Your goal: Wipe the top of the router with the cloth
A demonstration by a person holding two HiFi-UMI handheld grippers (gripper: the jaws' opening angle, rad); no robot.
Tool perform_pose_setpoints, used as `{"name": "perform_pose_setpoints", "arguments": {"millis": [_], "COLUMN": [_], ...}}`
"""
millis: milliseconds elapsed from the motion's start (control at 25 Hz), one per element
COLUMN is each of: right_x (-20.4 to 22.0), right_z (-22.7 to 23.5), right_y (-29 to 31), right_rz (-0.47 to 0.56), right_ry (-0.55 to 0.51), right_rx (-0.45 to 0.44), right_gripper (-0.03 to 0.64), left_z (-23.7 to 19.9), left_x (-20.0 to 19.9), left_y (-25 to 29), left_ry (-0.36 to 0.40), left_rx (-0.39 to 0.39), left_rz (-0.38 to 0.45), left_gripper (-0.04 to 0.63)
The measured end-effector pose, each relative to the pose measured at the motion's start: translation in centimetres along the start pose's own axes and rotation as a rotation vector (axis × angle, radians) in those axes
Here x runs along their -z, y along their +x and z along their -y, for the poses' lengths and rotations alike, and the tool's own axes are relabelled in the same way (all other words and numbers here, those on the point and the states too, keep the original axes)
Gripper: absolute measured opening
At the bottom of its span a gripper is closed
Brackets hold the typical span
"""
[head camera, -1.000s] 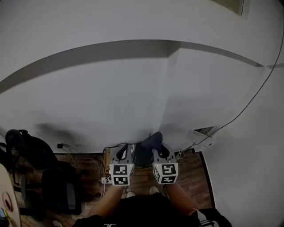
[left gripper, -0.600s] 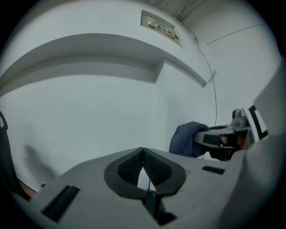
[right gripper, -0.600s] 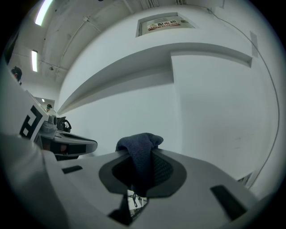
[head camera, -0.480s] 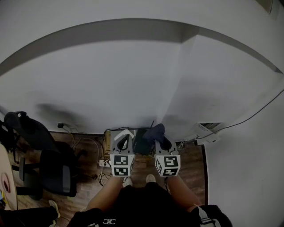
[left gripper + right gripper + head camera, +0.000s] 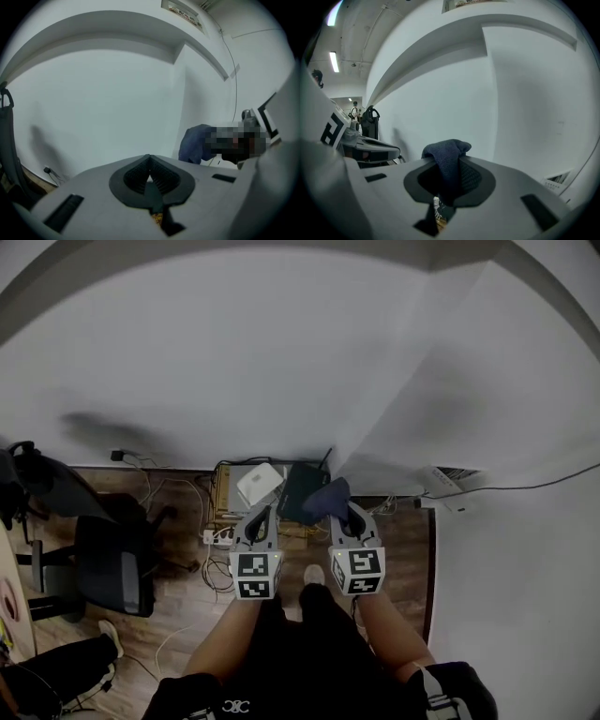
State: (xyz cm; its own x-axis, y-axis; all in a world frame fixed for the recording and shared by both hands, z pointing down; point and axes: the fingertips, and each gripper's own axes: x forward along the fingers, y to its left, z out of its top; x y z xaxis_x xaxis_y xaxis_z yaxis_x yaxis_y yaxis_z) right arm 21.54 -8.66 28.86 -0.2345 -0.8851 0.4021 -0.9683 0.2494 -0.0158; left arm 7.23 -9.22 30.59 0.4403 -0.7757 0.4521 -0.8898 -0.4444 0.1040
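Black chair [image 5: 108,568]: we see it far left on the wood floor [image 5: 187,615].
Left gripper [image 5: 265,514]: our jaws are pressed together with nothing in them, and the tip is near the white box [image 5: 260,484].
Dark router [image 5: 302,491]: it sits by the wall [image 5: 281,362], just right of the white box.
Blue cloth [image 5: 328,496]: bunched up at the router's right edge.
Right gripper [image 5: 343,512]: our jaws pinch the cloth tight.

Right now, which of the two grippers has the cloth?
The right gripper, shut on the dark blue cloth; the left gripper is shut and empty.
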Motion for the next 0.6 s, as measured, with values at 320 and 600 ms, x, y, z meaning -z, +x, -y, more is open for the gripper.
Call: {"name": "perform_pose_setpoints", "arguments": {"millis": [320, 600], "right_x": [7.7, 14.5], "right_z": [-0.6, -0.3], "right_y": [4.5, 8.2], "right_rz": [-0.142, -0.239], "right_ry": [-0.005, -0.022], "right_rx": [-0.056, -0.092], "right_gripper": [0.034, 0.035], "left_z": [-1.9, -2.9], "left_x": [8.1, 14.1], "left_y": [3.2, 7.4], "left_ry": [-0.041, -0.060], "left_rx": [-0.018, 0.015], "left_rz": [-0.110, -0.184], "left_gripper": [-0.008, -0.008]}}
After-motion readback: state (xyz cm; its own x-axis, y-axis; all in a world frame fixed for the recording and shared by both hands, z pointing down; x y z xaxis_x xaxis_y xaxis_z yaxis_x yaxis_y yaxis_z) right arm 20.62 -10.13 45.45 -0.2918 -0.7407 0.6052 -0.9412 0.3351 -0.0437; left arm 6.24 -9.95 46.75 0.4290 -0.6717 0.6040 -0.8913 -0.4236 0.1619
